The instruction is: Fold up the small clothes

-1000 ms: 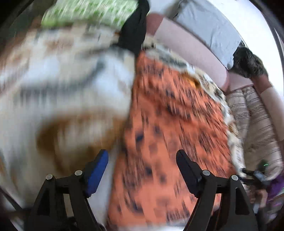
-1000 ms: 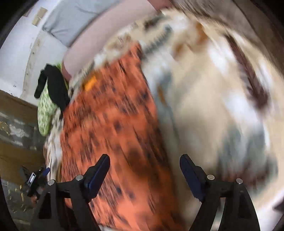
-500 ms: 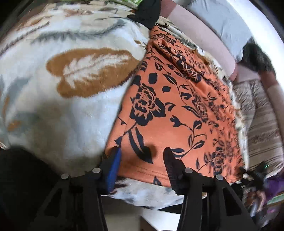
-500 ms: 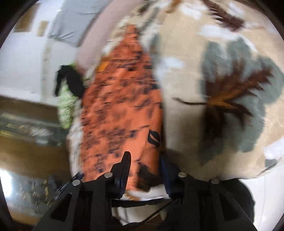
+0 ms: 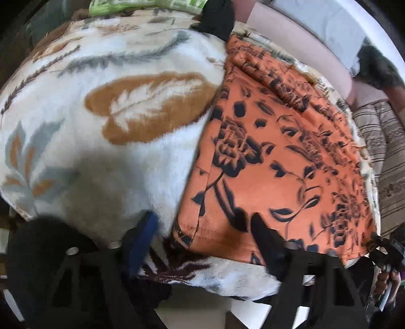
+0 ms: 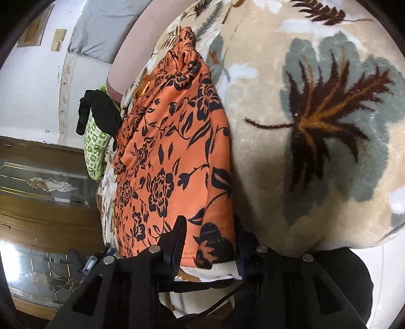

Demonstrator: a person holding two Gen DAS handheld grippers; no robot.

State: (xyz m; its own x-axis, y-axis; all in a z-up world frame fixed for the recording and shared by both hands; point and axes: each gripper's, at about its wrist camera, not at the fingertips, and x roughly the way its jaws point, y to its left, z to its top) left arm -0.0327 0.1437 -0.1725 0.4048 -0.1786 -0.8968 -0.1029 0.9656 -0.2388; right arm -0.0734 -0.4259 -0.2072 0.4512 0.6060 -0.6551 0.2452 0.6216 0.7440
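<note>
An orange garment with a black flower print (image 5: 278,151) lies flat on a cream leaf-patterned blanket (image 5: 101,151). My left gripper (image 5: 203,235) is at its near hem. The blue-padded finger rests on the blanket beside the garment's corner and the other finger lies on the cloth. Its jaws are opening and the corner sits loose between them. In the right wrist view, the garment (image 6: 172,151) runs away from me over the blanket (image 6: 303,177). My right gripper (image 6: 210,240) is shut on the other near corner, with the hem pinched between its pads.
A black cloth (image 5: 215,17) and a green patterned item (image 5: 141,5) lie at the far end. A pink bolster (image 5: 291,38) and a striped cushion (image 5: 387,164) border the blanket. A wooden cabinet with glass panels (image 6: 38,189) stands beyond the bed's edge.
Both grippers came down to the garment's near hem. The right jaws closed on one corner and stayed closed. The left jaws narrowed around the other corner, then widened again.
</note>
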